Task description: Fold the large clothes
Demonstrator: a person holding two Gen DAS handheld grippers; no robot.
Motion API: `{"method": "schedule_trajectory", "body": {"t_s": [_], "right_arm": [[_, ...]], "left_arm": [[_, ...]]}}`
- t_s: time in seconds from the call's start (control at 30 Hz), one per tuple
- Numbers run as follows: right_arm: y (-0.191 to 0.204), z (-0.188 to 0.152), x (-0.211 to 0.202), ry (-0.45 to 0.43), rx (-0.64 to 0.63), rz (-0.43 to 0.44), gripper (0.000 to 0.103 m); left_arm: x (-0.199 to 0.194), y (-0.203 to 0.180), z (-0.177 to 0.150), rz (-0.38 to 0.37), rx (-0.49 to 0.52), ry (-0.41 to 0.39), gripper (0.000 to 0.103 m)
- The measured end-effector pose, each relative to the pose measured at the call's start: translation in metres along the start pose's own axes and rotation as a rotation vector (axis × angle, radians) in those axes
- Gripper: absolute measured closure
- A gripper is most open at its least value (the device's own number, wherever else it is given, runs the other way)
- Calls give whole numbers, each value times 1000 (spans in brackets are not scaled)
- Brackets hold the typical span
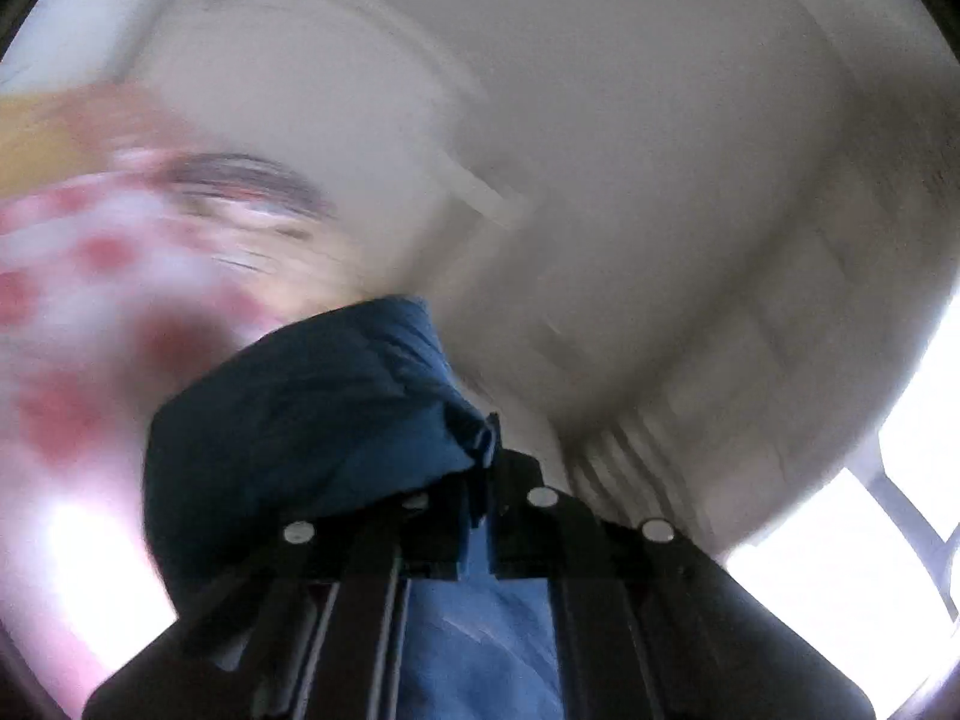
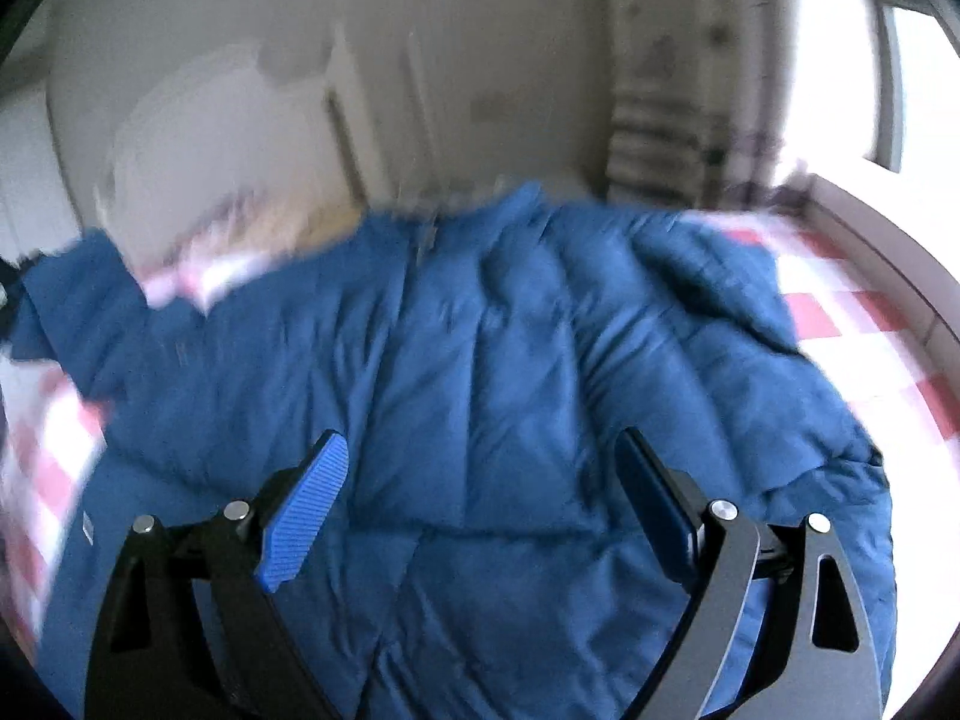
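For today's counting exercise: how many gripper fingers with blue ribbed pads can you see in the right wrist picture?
2: one finger at lower left, the other at lower right, apart above the blue jacket.

This looks like a room in a home. A red-and-white checked cloth [image 2: 840, 312] covers the surface, with pale walls [image 2: 480, 30], a white radiator [image 2: 654, 138] and a bright window [image 2: 924, 90] behind.
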State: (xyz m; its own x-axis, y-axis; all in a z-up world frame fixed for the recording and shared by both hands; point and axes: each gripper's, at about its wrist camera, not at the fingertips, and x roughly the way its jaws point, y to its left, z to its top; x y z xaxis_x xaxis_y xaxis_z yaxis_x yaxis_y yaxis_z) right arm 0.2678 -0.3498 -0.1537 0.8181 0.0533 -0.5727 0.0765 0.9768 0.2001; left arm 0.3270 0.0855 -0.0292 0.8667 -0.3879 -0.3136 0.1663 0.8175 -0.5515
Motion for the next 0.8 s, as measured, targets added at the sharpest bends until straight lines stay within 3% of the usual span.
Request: {"method": "schedule_trajectory", "body": {"t_s": [0.13, 0.2, 0.23, 0.3, 0.37, 0.43, 0.47, 0.53, 0.6, 0.67, 0.7, 0.73, 0.8], "right_arm": [[-24, 5, -18, -115, 118, -2, 16], [-34, 5, -15, -97, 155, 11, 16], [-36, 5, -12, -83, 167, 13, 16], [-37, 5, -9, -71, 178, 16, 16], [-36, 7, -5, -60, 175, 19, 16], [-35, 6, -2, -53, 170, 20, 16], [-35, 6, -1, -46, 167, 20, 16], [-38, 2, -3, -42, 166, 22, 16], [-38, 2, -3, -41, 168, 24, 16], [-38, 2, -2, -37, 170, 25, 16], [-38, 2, -3, -35, 171, 26, 16], [-37, 2, -2, -34, 170, 27, 16], [-37, 0, -3, -32, 169, 28, 16]], "left_arm": [[57, -98, -86, -17, 243, 233, 97], [101, -126, -148, 37, 345, 418, 96], [112, -129, -168, 64, 376, 470, 92], [129, -135, -202, 156, 491, 501, 91], [132, -137, -199, 106, 493, 528, 72], [134, -134, -195, 7, 501, 567, 40], [133, -136, -194, -18, 518, 581, 36], [124, -142, -188, -19, 543, 584, 28], [104, -143, -178, -19, 535, 542, 28], [81, -143, -162, -50, 504, 472, 26], [68, -138, -154, -52, 484, 426, 18], [53, -128, -141, -35, 456, 360, 11], [33, -105, -123, 26, 408, 292, 9]]}}
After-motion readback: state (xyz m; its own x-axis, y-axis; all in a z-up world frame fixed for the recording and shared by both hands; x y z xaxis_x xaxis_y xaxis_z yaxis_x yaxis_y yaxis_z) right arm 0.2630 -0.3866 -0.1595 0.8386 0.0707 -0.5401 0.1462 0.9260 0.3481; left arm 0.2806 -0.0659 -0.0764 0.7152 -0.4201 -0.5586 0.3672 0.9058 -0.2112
